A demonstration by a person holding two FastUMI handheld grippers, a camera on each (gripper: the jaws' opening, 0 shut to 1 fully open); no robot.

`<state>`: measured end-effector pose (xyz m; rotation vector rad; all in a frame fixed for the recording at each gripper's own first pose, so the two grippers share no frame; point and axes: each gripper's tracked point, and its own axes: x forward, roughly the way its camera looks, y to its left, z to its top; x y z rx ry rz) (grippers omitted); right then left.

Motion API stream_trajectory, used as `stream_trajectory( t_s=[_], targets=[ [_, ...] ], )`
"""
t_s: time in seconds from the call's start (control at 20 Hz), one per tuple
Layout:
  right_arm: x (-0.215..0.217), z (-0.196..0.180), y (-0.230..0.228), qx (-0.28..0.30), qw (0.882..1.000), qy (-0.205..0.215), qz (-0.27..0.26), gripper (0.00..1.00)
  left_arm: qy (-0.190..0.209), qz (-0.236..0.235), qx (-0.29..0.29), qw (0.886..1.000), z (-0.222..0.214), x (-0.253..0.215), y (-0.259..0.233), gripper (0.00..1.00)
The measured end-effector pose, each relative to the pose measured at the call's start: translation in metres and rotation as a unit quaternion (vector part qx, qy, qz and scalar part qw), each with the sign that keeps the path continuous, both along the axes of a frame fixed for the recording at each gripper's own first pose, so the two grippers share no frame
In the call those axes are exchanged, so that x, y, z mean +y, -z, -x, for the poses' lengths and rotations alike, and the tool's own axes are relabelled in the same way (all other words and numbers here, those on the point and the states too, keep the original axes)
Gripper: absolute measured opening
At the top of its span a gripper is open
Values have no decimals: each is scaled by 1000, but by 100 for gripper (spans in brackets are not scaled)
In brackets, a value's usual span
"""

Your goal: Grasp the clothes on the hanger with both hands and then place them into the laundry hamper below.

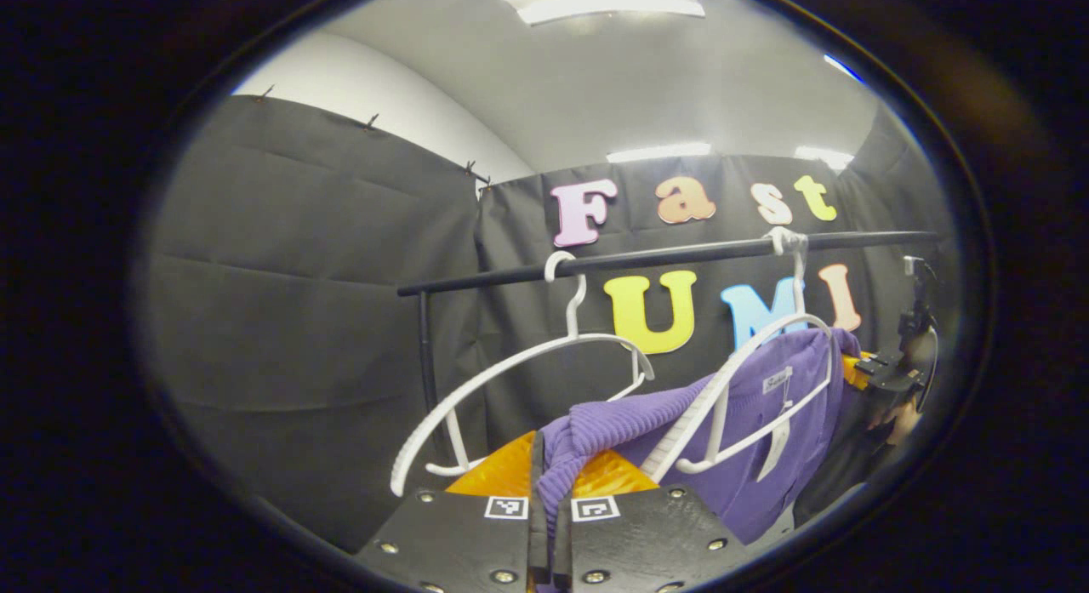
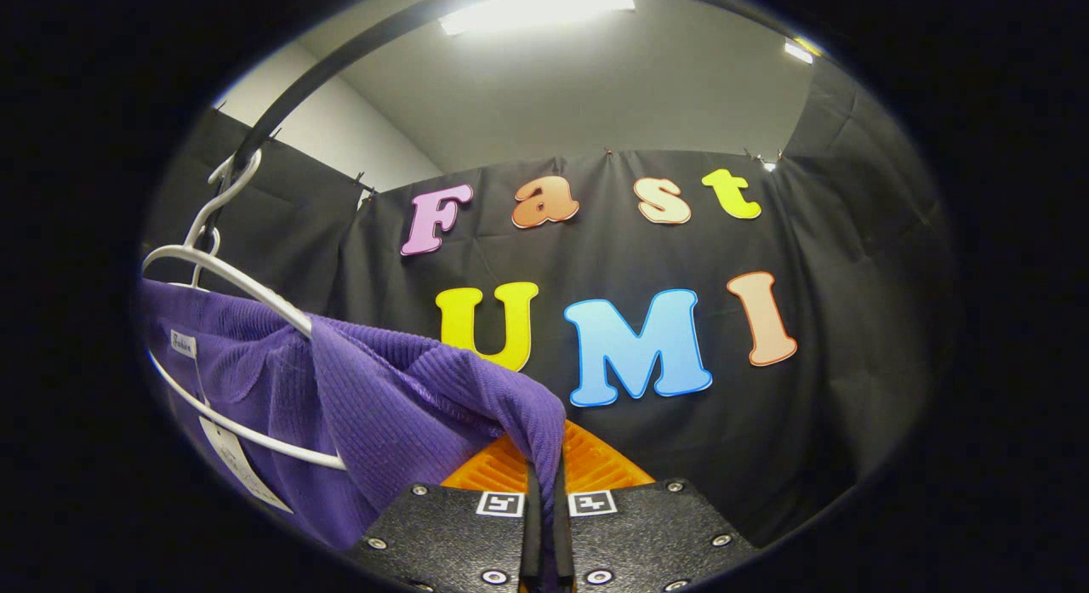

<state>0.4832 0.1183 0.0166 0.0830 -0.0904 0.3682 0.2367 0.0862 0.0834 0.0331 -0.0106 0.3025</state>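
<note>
Left gripper view, both tongs [image 1: 550,525] [image 2: 545,525] pinching purple sweater [image 1: 757,406]

Saw a black rail [image 1: 664,257] running across near twelve o'clock, an empty white hanger [image 1: 519,363] hooked on it toward nine o'clock, bright ceiling lights [image 2: 536,6] up high.

Textured dark plates with silver screws and square black-and-white markers on left gripper [image 1: 550,538] and right gripper [image 2: 546,538].
</note>
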Motion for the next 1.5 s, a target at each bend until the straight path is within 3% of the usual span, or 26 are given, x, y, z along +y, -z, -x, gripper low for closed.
stream_trajectory(
  t_s=[0.1,0.25,0.3,0.45,0.5,0.6,0.65,0.9,1.3,1.5],
  targets=[
    [2,0,9,5,1000,-7,13,5,0,11,11,1000,-4,-2,15,3],
    [-2,-3,27,33,999,-9,17,5,11,53,22,998,-11,-9,34,8],
    [-3,-2,35,43,999,-10,20,5,13,58,27,998,-10,-8,40,3],
    [-10,2,53,59,998,-5,24,5,16,59,37,997,-9,-15,53,8],
    [-12,4,57,60,998,-2,29,3,16,61,40,997,-9,-17,56,4],
    [-18,8,61,61,997,1,36,5,18,69,48,996,-9,-20,65,3],
    [-22,8,66,66,997,3,39,5,21,73,52,996,-10,-23,69,8],
    [-39,20,76,64,996,16,67,5,44,61,60,995,-6,-35,85,3],
    [-73,36,107,94,991,45,85,5,59,87,76,992,-9,-53,110,4],
    [-67,63,130,116,989,32,90,5,78,92,82,989,-16,-71,116,4]
  ],
)
